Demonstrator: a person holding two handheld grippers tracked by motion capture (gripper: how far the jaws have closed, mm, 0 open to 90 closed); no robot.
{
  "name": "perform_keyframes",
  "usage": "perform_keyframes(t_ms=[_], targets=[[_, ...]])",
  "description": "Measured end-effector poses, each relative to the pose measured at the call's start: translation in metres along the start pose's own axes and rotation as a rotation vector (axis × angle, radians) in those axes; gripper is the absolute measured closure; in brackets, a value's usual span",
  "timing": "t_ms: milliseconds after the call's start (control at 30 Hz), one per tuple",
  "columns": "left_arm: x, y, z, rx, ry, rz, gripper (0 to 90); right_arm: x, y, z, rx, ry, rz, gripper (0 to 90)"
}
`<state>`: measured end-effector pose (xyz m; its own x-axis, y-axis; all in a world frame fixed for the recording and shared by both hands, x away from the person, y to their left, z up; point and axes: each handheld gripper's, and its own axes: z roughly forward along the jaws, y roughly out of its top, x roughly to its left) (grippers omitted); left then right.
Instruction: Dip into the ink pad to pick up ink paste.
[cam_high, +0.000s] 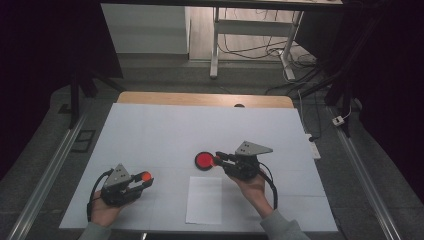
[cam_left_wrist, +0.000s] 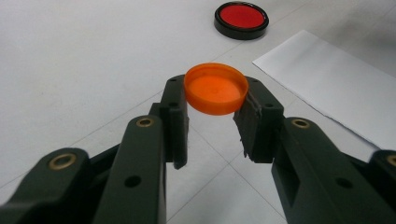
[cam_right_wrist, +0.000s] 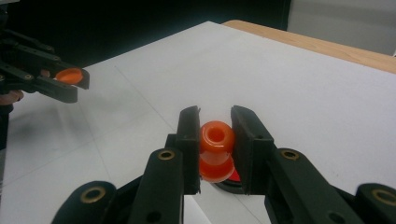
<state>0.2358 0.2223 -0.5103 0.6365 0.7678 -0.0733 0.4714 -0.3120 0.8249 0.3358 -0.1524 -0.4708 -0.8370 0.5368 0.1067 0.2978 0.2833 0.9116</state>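
White table (cam_high: 150, 135) held two claws well apart: the left claw (cam_left_wrist: 215, 109) pinched an orange cap (cam_left_wrist: 215, 88), while the right claw (cam_right_wrist: 215, 140), off to its right, squeezed a little orange bottle (cam_right_wrist: 216, 149).

No text, label, brand, number or sign can be read anywhere in these views; every surface shown is plain and unmarked.

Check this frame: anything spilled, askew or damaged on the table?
Nothing stands out. The left gripper holds the orange cap, the right gripper clamps the orange spool-shaped piece above the red-filled black dish, and the paper sheet lies flat.
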Motion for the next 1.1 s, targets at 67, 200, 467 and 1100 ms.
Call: perform_keyframes(t_ms=[67,200,467,1100], targets=[[0.000,0.000,0.000,0.001,-0.003,-0.002,65.4,-0.001,0.001,0.002,0.003,0.000,0.001,73.2],[-0.001,0.001,0.001,-0.002,-0.006,0.006,65.4,-0.003,0.001,0.007,0.003,-0.006,0.008,73.2],[-0.002,0.003,0.002,-0.004,-0.013,0.008,65.4,-0.006,0.004,0.017,0.016,-0.015,0.004,73.1],[-0.002,0.003,0.005,0.005,-0.010,0.012,65.4,-0.012,0.005,0.041,0.055,-0.012,-0.006,73.1]])
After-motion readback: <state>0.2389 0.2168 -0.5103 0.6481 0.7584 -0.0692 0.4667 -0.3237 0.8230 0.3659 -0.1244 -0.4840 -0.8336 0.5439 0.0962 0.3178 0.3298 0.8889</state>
